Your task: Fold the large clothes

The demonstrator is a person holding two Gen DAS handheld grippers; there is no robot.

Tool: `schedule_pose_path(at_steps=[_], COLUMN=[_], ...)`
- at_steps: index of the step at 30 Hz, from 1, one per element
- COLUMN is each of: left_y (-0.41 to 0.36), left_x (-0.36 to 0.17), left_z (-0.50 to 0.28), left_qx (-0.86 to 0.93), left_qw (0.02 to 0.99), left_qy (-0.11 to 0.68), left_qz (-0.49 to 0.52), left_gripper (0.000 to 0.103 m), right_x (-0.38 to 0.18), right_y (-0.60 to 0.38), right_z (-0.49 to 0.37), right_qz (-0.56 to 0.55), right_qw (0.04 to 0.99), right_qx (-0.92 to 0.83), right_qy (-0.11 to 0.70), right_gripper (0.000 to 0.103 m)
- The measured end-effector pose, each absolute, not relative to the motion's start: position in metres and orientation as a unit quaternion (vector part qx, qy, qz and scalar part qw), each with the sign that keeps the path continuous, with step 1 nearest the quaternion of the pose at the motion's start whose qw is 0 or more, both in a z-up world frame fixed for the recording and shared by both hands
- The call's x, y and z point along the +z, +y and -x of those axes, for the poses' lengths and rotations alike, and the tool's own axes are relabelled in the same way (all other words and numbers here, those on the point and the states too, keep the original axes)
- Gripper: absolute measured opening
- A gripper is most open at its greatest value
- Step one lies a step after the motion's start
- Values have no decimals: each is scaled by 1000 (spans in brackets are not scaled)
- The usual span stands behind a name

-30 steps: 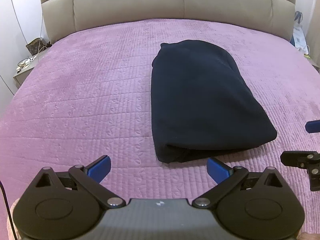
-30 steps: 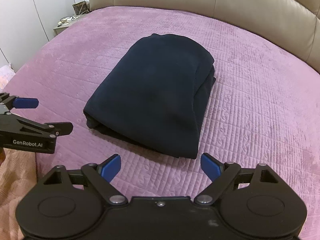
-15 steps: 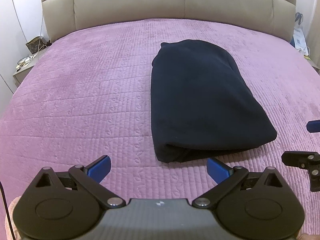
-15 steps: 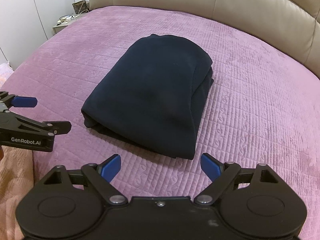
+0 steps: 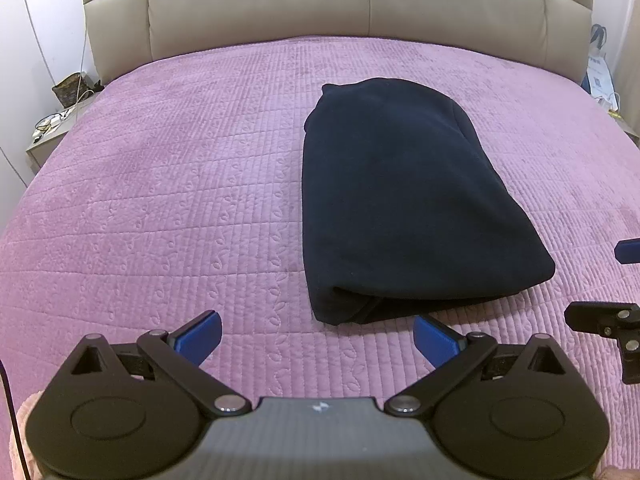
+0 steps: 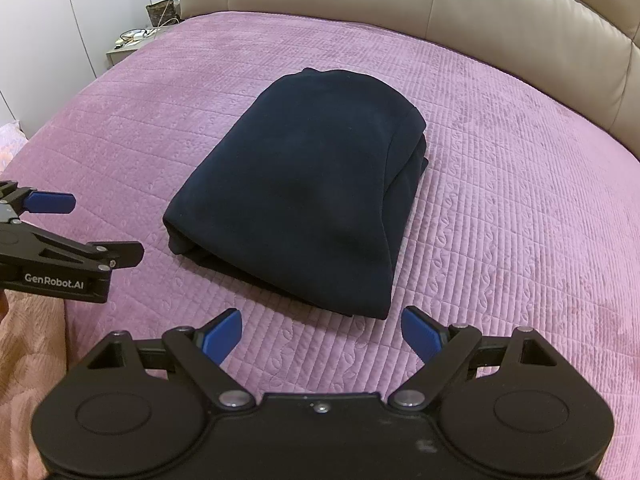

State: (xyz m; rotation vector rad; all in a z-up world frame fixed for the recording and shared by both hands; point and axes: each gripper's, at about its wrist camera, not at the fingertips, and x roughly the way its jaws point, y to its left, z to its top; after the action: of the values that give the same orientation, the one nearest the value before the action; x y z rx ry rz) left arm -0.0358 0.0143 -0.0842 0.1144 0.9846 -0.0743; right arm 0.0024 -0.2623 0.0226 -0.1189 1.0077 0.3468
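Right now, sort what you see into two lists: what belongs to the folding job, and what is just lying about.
Belongs to the job:
- folded dark navy fleece garment on the purple quilted bedspread
- left hand-held gripper, open
- right hand-held gripper, open

Just lying about:
- small brown patterned bag on the bedside table
- white printed bag beside the headboard

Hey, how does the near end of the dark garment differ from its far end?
On the garment, the near end shows stacked layers with a gap between folds; the far end is rounded and closed. The near end looks wider; the far end narrows, though the fisheye may add to that. Both lie flat on the purple bedspread, untouched by either gripper.
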Motion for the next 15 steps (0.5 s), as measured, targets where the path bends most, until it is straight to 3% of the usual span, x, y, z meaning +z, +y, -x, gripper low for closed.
schedule_pose_path(at_steps=[15], left_y=[16], left_x=[-84], left_z=[36], left_qx=[-39], left_qw=[878], left_qy=[474], left_qz=[-50], left_gripper=[103], right_x=[22], right_y=[-263], right_z=[-2], right_qz=[61], right_qw=[858], right_qx=[171], right_qy=[480], right_gripper=[101])
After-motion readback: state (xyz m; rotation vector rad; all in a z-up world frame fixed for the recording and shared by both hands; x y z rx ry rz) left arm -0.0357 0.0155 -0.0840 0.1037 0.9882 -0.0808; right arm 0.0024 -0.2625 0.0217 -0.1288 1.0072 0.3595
